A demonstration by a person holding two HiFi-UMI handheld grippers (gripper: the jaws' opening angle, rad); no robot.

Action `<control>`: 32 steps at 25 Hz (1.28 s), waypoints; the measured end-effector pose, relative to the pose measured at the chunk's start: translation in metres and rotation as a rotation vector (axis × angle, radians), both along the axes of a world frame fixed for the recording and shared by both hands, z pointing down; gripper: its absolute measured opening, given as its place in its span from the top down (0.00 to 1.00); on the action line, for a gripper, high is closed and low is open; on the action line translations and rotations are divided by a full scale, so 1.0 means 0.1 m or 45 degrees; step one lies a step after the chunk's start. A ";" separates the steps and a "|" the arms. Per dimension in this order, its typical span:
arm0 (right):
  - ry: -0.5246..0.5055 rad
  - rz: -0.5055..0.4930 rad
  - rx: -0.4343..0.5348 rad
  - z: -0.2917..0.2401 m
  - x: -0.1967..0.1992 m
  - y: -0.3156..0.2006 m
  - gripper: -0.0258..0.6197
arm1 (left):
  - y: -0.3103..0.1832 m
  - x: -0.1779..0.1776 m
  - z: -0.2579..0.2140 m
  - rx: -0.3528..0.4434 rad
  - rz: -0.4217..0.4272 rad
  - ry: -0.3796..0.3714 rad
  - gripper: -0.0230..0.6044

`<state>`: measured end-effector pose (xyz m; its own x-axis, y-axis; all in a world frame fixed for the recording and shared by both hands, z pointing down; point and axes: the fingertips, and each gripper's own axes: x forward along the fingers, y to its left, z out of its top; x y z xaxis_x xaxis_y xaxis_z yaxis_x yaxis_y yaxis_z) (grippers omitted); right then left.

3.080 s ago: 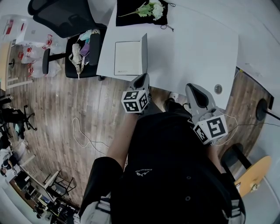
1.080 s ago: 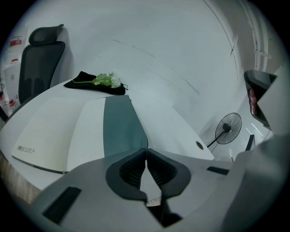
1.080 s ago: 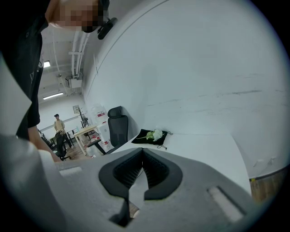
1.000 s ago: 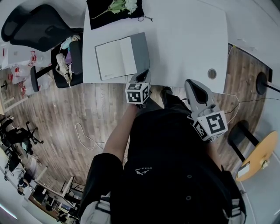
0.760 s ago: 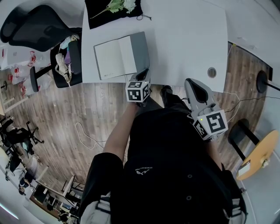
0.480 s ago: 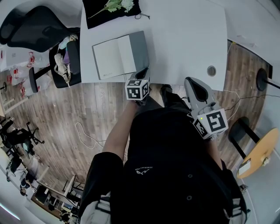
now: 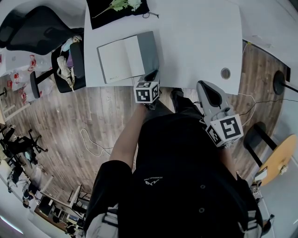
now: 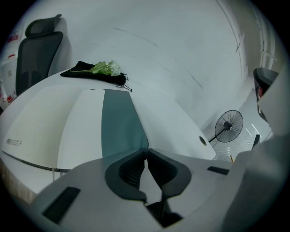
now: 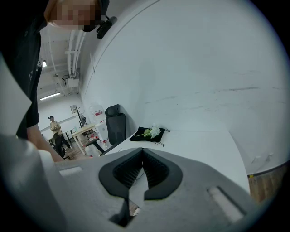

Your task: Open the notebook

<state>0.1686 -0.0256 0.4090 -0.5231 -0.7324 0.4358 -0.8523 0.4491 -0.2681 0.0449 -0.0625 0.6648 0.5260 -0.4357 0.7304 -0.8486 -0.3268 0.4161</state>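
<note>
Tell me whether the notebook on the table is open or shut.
Open. The notebook lies flat on the white table, its grey cover folded out to the right and a blank page facing up.

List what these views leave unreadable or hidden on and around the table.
Print at the notebook page's corner: left gripper view, too small to read.
Heap on the chair: head view, too small to name.
The black cloth under the flowers: head view, cut by the top edge.
</note>
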 end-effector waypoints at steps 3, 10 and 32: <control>0.001 0.005 -0.005 0.01 0.00 0.00 0.95 | 0.00 0.01 0.05 -0.029 0.006 -0.020 0.93; 0.006 0.015 -0.012 0.04 0.02 0.01 0.95 | -0.01 0.02 0.13 -0.056 0.019 -0.040 0.92; 0.004 0.026 -0.022 0.06 -0.01 0.03 0.95 | 0.04 0.12 0.11 -0.053 0.116 -0.092 0.80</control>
<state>0.1679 -0.0223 0.4155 -0.5066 -0.7352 0.4503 -0.8621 0.4267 -0.2732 0.0568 -0.0587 0.6762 0.5075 -0.3572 0.7841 -0.8443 -0.3878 0.3698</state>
